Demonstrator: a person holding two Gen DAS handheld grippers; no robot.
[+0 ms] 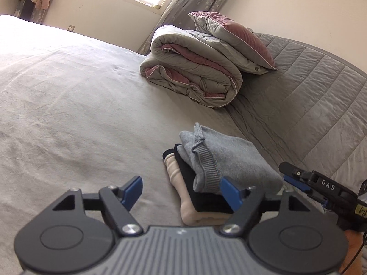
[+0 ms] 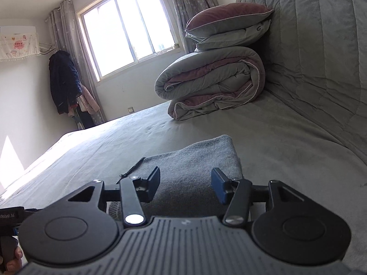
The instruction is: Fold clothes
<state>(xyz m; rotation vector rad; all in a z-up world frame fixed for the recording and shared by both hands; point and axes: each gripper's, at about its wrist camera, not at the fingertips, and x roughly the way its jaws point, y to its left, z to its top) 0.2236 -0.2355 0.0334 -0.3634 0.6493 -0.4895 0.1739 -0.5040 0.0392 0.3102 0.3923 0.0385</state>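
Resting on the grey bed sheet at lower centre of the left wrist view was a stack of folded clothes, a grey sweater on top. The left gripper stood spread, pinching nothing. The right gripper likewise stood spread above the sweater, pads clear of it. A rolled duvet lay well apart, upper right.

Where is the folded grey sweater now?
The grey sweater lies on top of the clothes stack on the bed, lower centre-right in the left wrist view, before the rolled duvet.
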